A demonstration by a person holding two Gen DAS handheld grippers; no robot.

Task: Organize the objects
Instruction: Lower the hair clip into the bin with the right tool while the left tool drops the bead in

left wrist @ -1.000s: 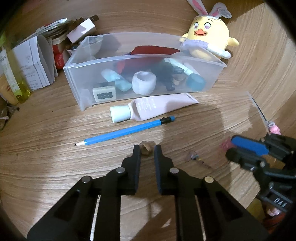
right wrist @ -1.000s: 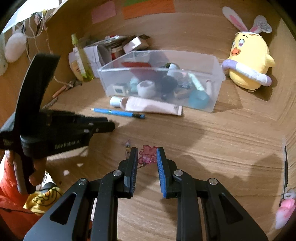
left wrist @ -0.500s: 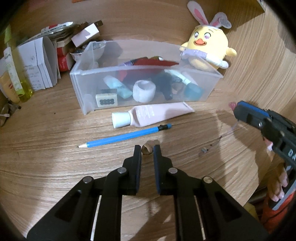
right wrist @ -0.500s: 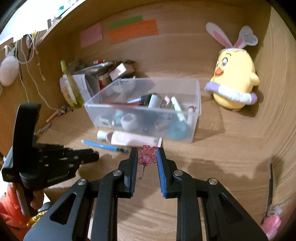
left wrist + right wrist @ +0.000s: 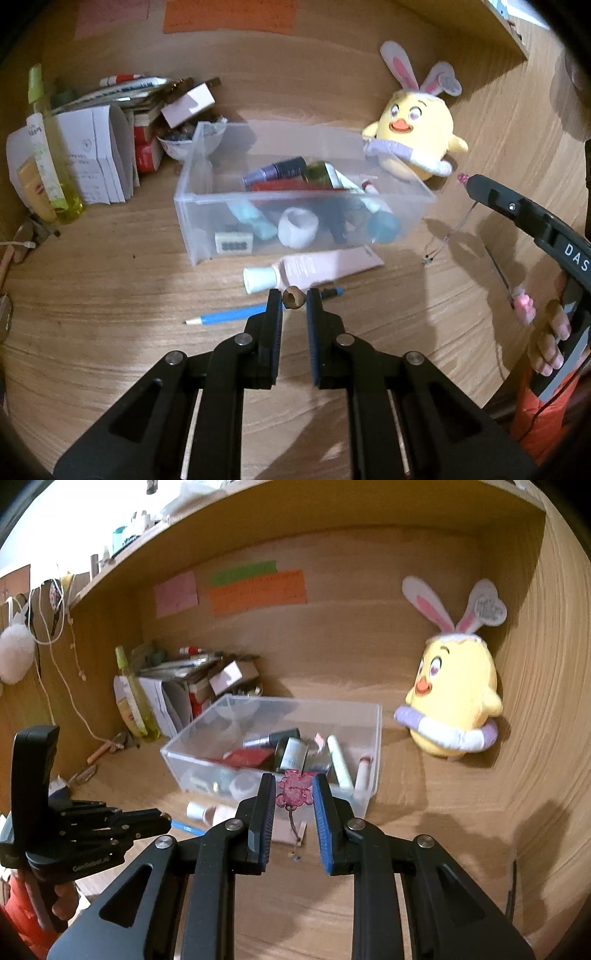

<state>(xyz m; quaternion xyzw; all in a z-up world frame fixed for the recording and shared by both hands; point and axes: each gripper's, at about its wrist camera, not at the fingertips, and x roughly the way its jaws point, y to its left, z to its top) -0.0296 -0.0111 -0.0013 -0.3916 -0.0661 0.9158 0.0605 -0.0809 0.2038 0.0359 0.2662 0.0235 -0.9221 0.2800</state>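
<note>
My left gripper (image 5: 294, 301) is shut on a small brown bead (image 5: 293, 298), held above the desk in front of the clear plastic bin (image 5: 295, 206). My right gripper (image 5: 294, 794) is shut on a pink flower charm (image 5: 293, 793) with a thin cord (image 5: 293, 825) dangling under it; in the left wrist view the right gripper (image 5: 466, 181) hangs at the bin's right end with the cord (image 5: 448, 236) trailing down. The bin holds several cosmetics. A pink tube (image 5: 314, 269) and a blue pencil (image 5: 229, 316) lie in front of the bin.
A yellow chick plush (image 5: 415, 142) with bunny ears sits right of the bin. Papers, boxes and a yellow-green spray bottle (image 5: 51, 162) crowd the back left corner. A pink hair clip (image 5: 522, 308) lies at the right. The alcove's back wall carries sticky notes (image 5: 255, 590).
Both grippers rose from the desk with their small items. The right one lifted the charm and moved toward the bin; the bead came up off the wood.
</note>
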